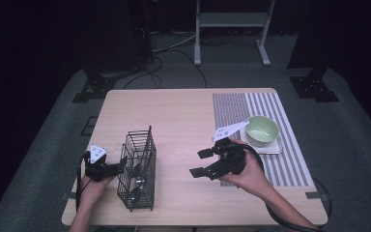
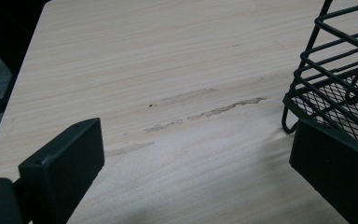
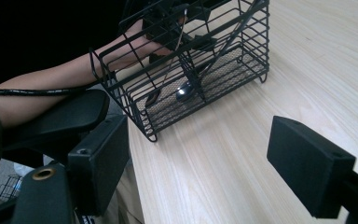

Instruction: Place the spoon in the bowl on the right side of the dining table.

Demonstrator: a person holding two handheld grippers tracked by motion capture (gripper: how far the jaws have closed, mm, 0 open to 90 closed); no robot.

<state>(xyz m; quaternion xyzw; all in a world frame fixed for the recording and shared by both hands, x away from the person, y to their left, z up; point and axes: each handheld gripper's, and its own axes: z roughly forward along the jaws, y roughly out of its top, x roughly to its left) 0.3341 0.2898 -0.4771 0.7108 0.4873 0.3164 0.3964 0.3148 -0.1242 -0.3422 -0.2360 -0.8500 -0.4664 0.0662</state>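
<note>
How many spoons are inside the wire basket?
2, as far as I can tell: both spoons stand tilted in the basket, one bowl near the mesh floor's middle, the other beside it, nearer the corner. The wires may hide more.

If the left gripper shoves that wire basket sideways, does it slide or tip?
Probably tips: the wire basket stands tall on a narrow base with small wire feet. It looks light, open wire with only a spoon inside. On the smooth wooden table, a low push likely slides it.

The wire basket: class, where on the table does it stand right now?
In the high view the wire basket stands at the table's near left, just right of the left hand-held gripper.
</note>
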